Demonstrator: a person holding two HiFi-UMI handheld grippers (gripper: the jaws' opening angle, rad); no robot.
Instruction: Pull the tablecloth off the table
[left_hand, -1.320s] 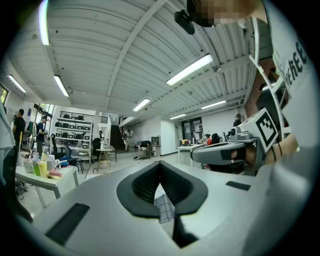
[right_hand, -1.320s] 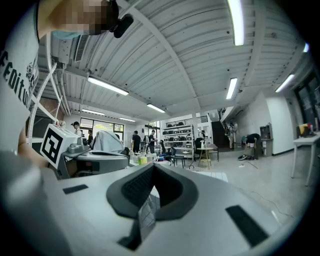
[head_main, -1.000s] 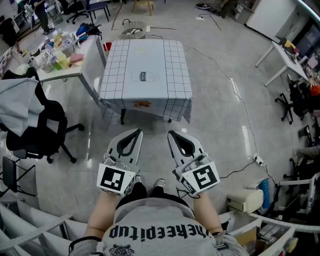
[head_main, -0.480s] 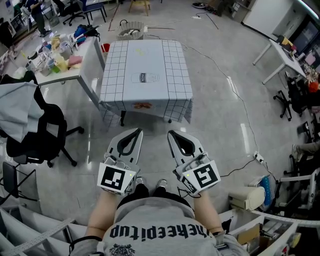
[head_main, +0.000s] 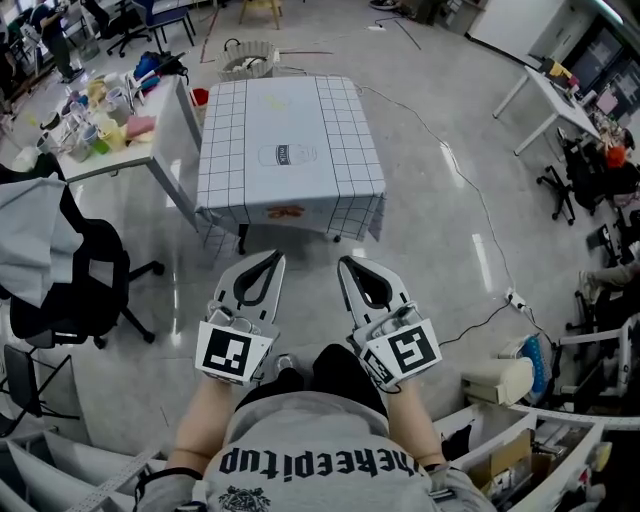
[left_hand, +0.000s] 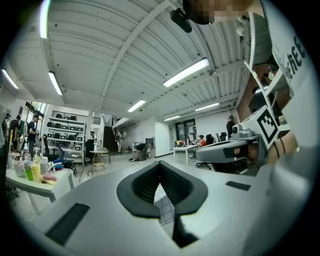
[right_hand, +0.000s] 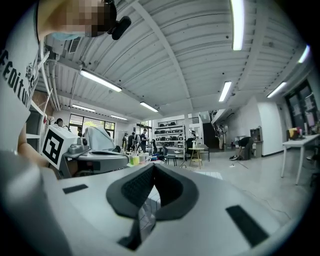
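**A:** Head view, entry one: tablecloth (head_main: 290, 140), white with a dark grid, spread flat over the table (head_main: 243, 238). We see only the legs below the hem, as the top is wholly covered.

**B:** Agreed. Entry two: left tool (head_main: 273, 261) and right tool (head_main: 346, 264), side by side, short of the cloth's near hem and apart from it. Each has its tips together with nothing between them.

**A:** Surroundings: second table (head_main: 160, 140) just left of the first, carrying cups and bottles too small for us to name. Office chair (head_main: 75, 265), partly under a pale cloth (head_main: 30, 225). Basket (head_main: 246, 58) beyond the far edge. Cable (head_main: 478, 200) on the floor at right.

**B:** Left gripper view: the tips meet. Through the loop behind them we make out a sliver of gridded tablecloth, well apart and not gripped. The right tool shows at the right edge, cut off.

**A:** Right gripper view: we log the same. Tips closed, nothing held, a strip of grid seen through the gap. The tool's own body hides the rest of the table.
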